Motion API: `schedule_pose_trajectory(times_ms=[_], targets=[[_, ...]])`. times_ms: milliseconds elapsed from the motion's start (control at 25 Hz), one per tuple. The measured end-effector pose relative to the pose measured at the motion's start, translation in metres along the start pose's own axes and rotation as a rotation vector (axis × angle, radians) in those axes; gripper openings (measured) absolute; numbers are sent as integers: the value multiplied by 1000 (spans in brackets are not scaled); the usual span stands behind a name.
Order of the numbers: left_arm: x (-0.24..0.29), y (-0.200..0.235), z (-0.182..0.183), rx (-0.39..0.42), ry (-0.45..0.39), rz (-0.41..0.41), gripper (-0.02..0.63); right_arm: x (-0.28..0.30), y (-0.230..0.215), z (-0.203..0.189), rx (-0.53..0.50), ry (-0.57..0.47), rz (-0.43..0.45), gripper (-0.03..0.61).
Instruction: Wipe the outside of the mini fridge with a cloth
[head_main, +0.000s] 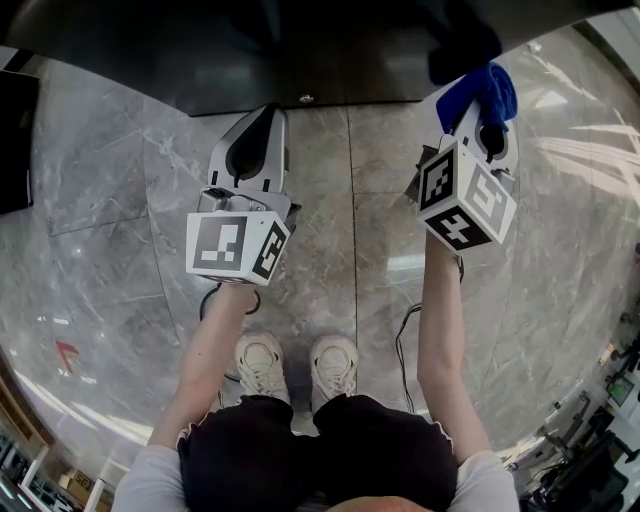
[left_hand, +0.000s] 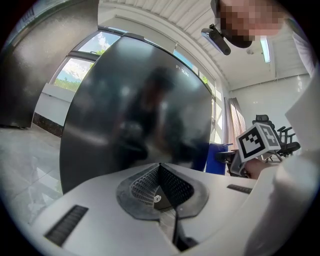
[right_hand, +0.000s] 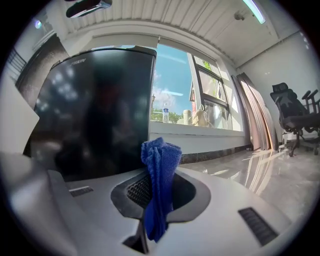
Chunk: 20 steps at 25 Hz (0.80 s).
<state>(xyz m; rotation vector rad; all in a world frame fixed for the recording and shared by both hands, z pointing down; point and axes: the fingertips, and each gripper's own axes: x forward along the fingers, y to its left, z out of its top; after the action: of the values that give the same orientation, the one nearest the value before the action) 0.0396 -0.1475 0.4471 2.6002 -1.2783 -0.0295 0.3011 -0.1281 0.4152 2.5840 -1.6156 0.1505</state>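
Blue cloth (right_hand: 160, 165) in right tongs (right_hand: 156, 176), left tongs (left_hand: 160, 169) closed, both held forward

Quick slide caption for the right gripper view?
Right gripper clamps a blue cloth, facing the glossy black mini fridge beside a window.

Left arm (head_main: 215, 345) and right arm (head_main: 440, 320) reach forward; left tongs (left_hand: 160, 175) closed, empty; right tongs (right_hand: 159, 187) clamp a blue cloth (head_main: 492, 88).

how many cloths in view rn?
1. The blue cloth is clamped in the right gripper's jaws, in front of the mini fridge. The left gripper has its jaws shut on nothing. Behind the fridge is out of sight.
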Motion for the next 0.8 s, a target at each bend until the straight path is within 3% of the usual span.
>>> schedule_pose_trajectory(times_ms=[120, 400, 560, 800], targets=[[-5, 7, -1, 14, -4, 20, 3, -18, 23, 1, 45, 3, 54, 64], [-27, 35, -5, 34, 12, 77, 3, -53, 113, 19, 72, -37, 278, 64], [-44, 72, 7, 26, -21, 155, 3, -70, 172, 26, 94, -50, 416, 64], [-75, 125, 18, 42, -49, 268, 3, -109, 267, -1, 68, 15, 630, 64]])
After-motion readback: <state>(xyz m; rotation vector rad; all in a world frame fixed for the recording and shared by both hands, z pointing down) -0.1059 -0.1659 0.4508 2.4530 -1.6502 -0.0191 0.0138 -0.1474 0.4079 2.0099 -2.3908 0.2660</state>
